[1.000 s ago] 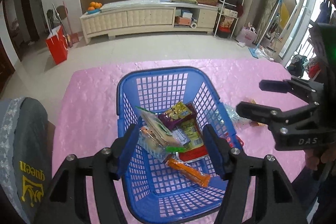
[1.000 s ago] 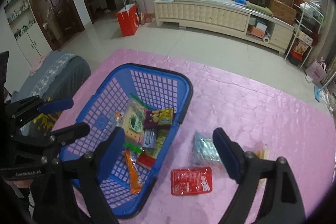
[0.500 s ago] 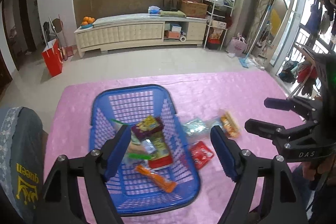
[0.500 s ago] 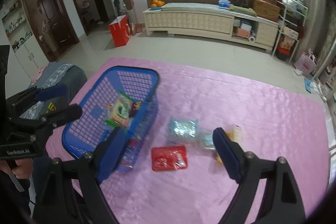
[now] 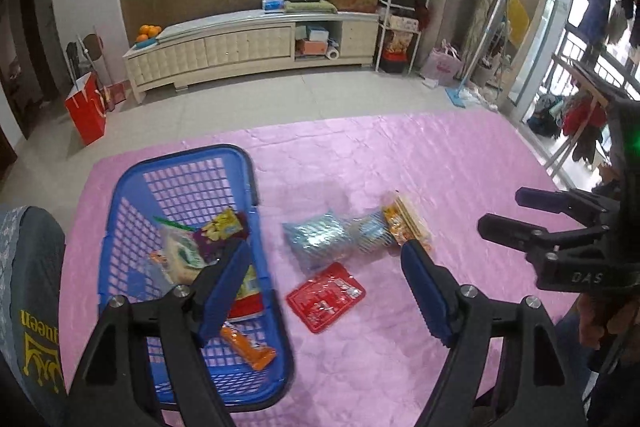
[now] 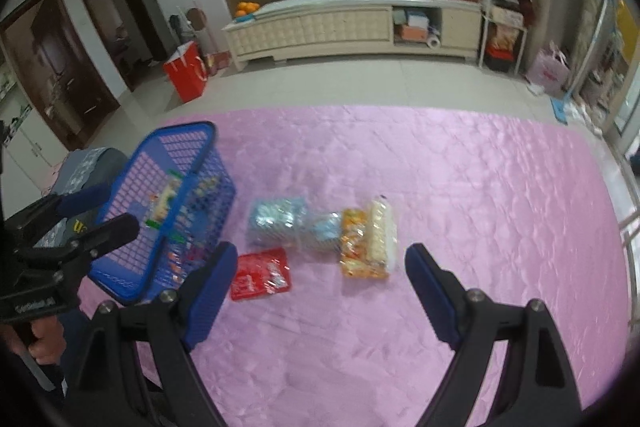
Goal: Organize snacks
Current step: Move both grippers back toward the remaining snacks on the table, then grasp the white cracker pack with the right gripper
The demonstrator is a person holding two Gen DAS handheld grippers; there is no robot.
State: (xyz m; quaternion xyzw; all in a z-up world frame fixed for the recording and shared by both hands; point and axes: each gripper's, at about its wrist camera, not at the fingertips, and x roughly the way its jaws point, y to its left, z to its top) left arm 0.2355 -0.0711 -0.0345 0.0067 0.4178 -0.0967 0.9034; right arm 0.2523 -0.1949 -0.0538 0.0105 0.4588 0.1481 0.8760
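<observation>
We're swinging both grippers off the basket [image 5: 192, 259] & over to the loose snacks on the pink cloth [image 5: 400, 163]. A sec ago the left view was centred on the basket; now the basket is sitting at 9 o'clock of that view w/ packs already in it, and the loose pile is lying between the fingers. Left gripper [image 5: 324, 287] has just been opening its jaws; nothing is between them, so it looks like it's dropped its load & we're going for the next pick.

Still outside the basket, just beside its right wall: red pack [image 5: 326, 297], silver-blue bag [image 5: 316, 239], a smaller clear bag [image 5: 370, 233] touching it, and the orange/white packs [image 6: 366, 243] at the far end of the row.

Right gripper [image 6: 316, 291] is also spread wide, empty, tilting down at the cloth, w/ the red pack at its 10 o'clock & the orange packs at 12–1. Left gripper is angled down too, red pack almost dead centre. Neither is touching a pack yet. A hand [image 6: 38, 341] is gripping the left handle at 8 o'clock of the right view.

Probably 4–5 picks to go.
</observation>
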